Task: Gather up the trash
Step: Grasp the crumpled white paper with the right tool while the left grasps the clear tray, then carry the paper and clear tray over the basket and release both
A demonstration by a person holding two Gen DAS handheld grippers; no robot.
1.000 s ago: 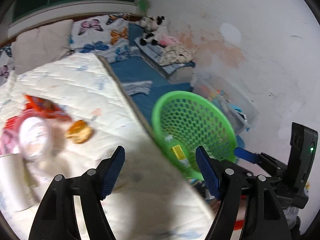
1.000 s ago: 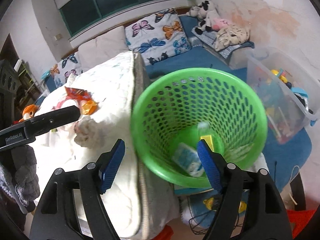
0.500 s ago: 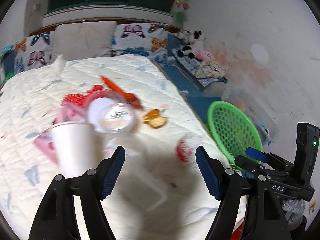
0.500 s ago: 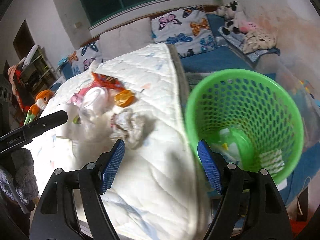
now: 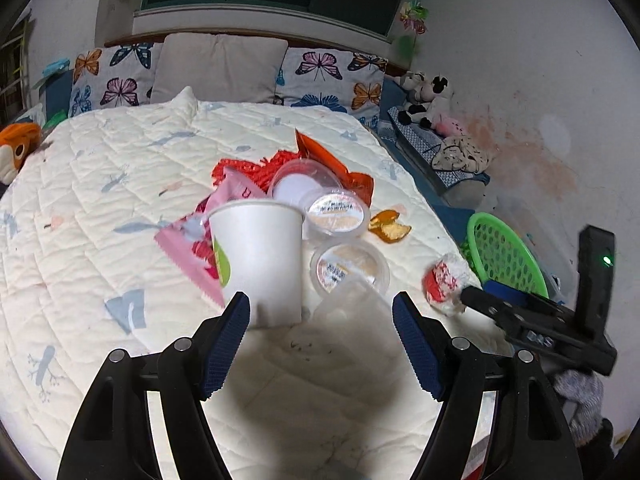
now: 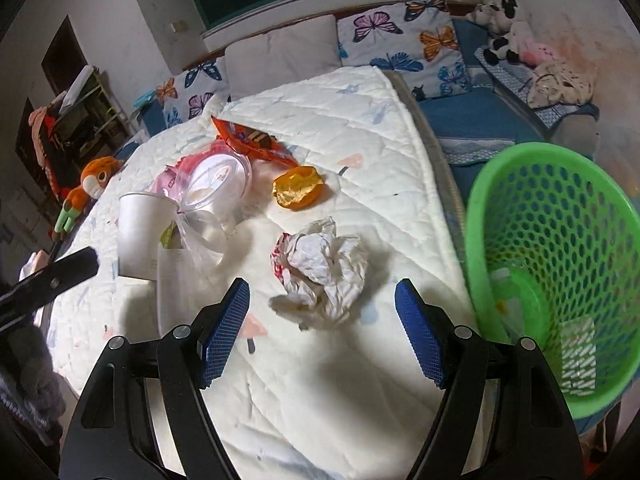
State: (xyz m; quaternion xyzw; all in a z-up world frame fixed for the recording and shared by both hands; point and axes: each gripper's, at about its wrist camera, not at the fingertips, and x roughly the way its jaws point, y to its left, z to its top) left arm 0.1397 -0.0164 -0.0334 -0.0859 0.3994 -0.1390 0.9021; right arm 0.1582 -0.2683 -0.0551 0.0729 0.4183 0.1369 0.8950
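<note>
Since both the left gripper (image 5: 321,308) and right gripper (image 6: 322,296) are spread and empty, the crumpled paper wad (image 6: 326,266), seen at twelve o'clock of the right fingers on the quilt (image 6: 360,128), is judged light and squashy, best pinched across its middle.

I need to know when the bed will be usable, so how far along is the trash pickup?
Partly done: the green basket beside the bed already holds a few pieces. Nothing is in hand; the left gripper and right gripper are open and empty. Left on the quilt: paper cup, crumpled paper, plastic containers, wrappers.
</note>
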